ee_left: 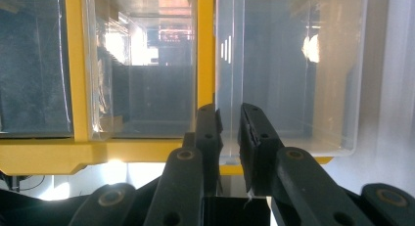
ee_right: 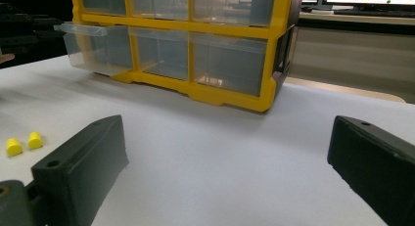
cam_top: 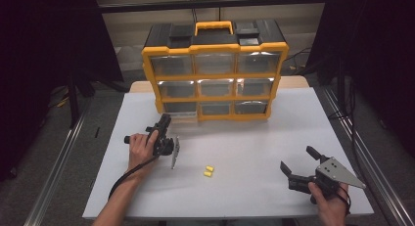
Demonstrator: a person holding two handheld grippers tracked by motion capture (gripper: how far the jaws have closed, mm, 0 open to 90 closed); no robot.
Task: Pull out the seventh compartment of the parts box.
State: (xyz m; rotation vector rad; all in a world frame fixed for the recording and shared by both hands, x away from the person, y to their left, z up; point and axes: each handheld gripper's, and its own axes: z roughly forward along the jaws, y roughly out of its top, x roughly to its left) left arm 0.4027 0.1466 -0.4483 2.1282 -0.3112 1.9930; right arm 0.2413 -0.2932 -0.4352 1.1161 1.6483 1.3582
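Work in hand: opening the bottom-left drawer (ee_right: 95,47) of the yellow drawer cabinet (cam_top: 214,77), most likely so the two yellow earplugs (cam_top: 208,170) can go in

Left gripper (cam_top: 164,125): at the cabinet's 7 o'clock corner, fingers (ee_left: 254,138) nearly closed, pinching the clear front lip of that drawer

Right gripper (cam_top: 298,162): resting on the bench (cam_top: 254,138) at about 4 o'clock, fingers (ee_right: 80,162) spread wide, holding nothing

Drawer: in the right gripper view it juts out past the cabinet front, partly pulled, looks empty

Earplugs: lying side by side on the bench near 6 o'clock, between the two grippers, well apart from both

Done: drawer gripped and partly drawn out

Left: finish the pull if more room is needed, pick up the earplugs, drop them in, push the drawer shut

Judgement: early stage, earplugs untouched
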